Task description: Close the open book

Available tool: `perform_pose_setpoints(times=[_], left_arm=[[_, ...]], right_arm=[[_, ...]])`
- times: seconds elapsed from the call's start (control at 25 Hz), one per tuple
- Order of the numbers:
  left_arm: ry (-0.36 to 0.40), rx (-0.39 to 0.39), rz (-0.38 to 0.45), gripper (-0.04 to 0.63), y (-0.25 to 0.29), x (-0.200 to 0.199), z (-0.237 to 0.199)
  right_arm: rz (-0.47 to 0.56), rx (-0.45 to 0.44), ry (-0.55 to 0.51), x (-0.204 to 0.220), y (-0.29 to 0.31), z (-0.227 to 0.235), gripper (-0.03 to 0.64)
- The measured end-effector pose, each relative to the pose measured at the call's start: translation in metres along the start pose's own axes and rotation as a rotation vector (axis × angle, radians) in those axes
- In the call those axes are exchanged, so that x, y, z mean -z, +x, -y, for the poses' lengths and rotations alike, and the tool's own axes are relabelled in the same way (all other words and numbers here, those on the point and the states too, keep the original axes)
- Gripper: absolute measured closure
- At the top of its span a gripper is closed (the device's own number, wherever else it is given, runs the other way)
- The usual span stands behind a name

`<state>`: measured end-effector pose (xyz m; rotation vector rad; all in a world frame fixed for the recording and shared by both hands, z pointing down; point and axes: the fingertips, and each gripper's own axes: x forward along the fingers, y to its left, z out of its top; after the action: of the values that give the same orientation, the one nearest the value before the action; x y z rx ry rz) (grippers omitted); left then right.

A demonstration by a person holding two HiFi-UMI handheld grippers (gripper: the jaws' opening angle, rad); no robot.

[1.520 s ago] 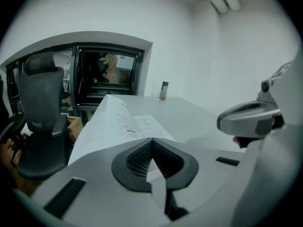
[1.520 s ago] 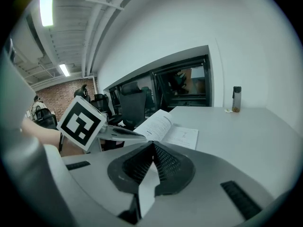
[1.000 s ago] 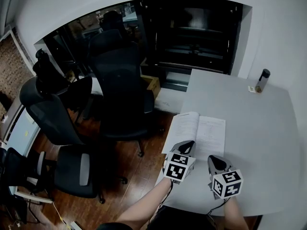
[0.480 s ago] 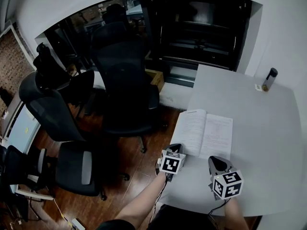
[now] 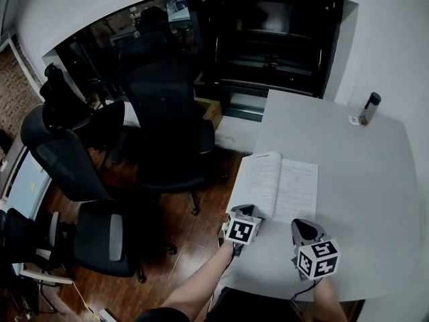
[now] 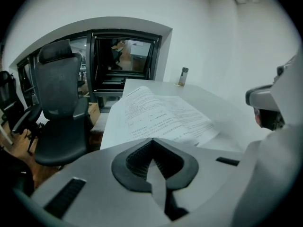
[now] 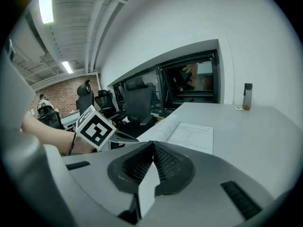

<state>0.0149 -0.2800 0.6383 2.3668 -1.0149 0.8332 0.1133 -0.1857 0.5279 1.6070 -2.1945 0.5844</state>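
The open book (image 5: 280,185) lies flat on the grey table (image 5: 365,180), its white printed pages facing up, near the table's left edge. My left gripper (image 5: 251,209) is shut and empty, its tips just short of the book's near left corner. In the left gripper view the book (image 6: 161,113) spreads out right beyond the closed jaws of the left gripper (image 6: 151,140). My right gripper (image 5: 303,224) hovers shut and empty near the table's front edge, a little behind the book's right page. The right gripper view shows the book (image 7: 183,130) ahead of the right gripper (image 7: 152,143).
A dark bottle (image 5: 368,108) stands at the table's far right, by a small tag. Black office chairs (image 5: 166,113) crowd the wooden floor left of the table. A dark glass cabinet (image 5: 275,39) fills the wall behind. The left gripper's marker cube (image 7: 96,126) shows in the right gripper view.
My left gripper has dropped lower and now sits at the table's left edge by the book's near corner. The right gripper has stayed put.
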Motion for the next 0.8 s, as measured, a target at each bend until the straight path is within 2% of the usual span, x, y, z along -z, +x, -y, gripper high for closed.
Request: perform_pose_setpoints(times=[0.8], left_arm=[[0.090, 0.127, 0.139, 0.591, -0.014, -0.057, 0.099]], right_arm=[[0.035, 0.026, 0.004, 0.000, -0.034, 0.028, 0.612]])
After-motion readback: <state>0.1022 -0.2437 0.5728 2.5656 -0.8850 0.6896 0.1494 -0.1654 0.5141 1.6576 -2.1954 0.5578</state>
